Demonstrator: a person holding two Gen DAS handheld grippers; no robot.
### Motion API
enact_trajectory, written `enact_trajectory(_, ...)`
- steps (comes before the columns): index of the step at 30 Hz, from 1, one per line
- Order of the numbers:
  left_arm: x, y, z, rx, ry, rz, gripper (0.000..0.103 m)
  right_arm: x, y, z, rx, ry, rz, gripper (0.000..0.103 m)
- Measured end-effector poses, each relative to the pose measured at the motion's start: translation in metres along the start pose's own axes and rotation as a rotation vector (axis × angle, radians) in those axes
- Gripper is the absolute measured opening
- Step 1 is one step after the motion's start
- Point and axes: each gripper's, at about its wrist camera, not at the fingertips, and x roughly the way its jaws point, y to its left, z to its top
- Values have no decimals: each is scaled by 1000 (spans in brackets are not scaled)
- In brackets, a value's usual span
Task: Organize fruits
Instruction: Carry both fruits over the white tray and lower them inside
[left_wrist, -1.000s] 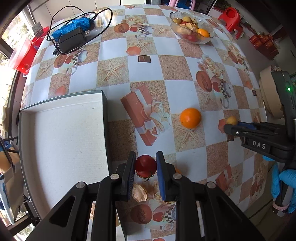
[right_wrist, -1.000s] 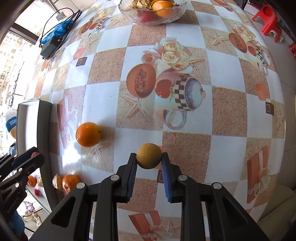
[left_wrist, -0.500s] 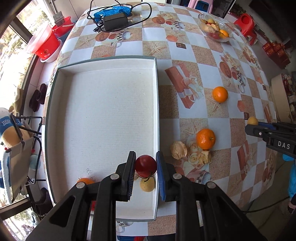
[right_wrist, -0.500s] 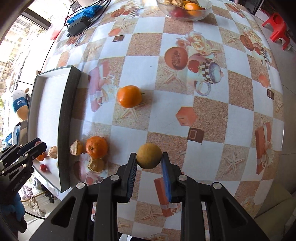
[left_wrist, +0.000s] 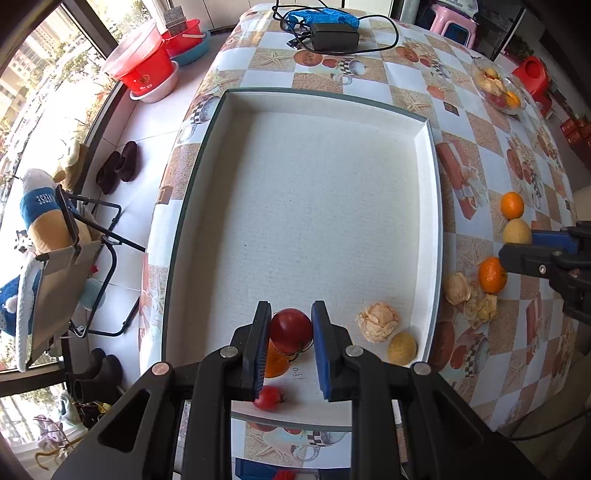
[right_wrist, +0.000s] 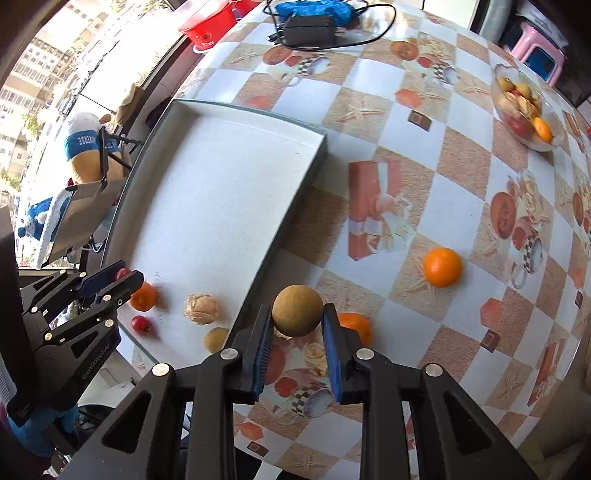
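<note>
My left gripper (left_wrist: 290, 328) is shut on a dark red apple (left_wrist: 290, 329) above the near end of the white tray (left_wrist: 430, 184). Under it in the tray lie an orange (left_wrist: 275, 363), a small red fruit (left_wrist: 268, 398), a peeled pale fruit (left_wrist: 378, 321) and a yellow fruit (left_wrist: 402, 344). My right gripper (right_wrist: 297, 314) is shut on a round tan fruit (right_wrist: 297, 310), held over the table just right of the tray's wall (right_wrist: 291, 206). Two oranges (right_wrist: 442, 266) (right_wrist: 354, 325) lie on the tablecloth; the nearer one is partly hidden behind a finger.
A glass bowl of fruit (right_wrist: 524, 107) stands at the far right of the table. A black power adapter with cable (left_wrist: 334, 37) and a blue cloth lie at the far end. Peel scraps (left_wrist: 469, 295) lie beside the tray. Red basins (left_wrist: 144, 70) and shoes sit on the floor to the left.
Both grippers have moved sideways toward the tray, each still holding its fruit. The left one went from the tablecloth to over the tray's near end; the right one came up beside the tray's wall.
</note>
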Motion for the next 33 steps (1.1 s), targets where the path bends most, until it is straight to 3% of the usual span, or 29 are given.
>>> enact_trajectory(10,16,20,-6,-33,39,-16,24,32,65,12,-95,62,35,28)
enact_trajectory(29,31,29,-2,-26,62,-21,25,65,92,24,-123,129,19,28)
enact_trajectory(32,31,28,-3,-22,65,-23,39,65,93,25,-123,133,24,28)
enact_trajectory(33,29,26,-4,-23,60,-18,52,64,93,25,-123,133,25,28)
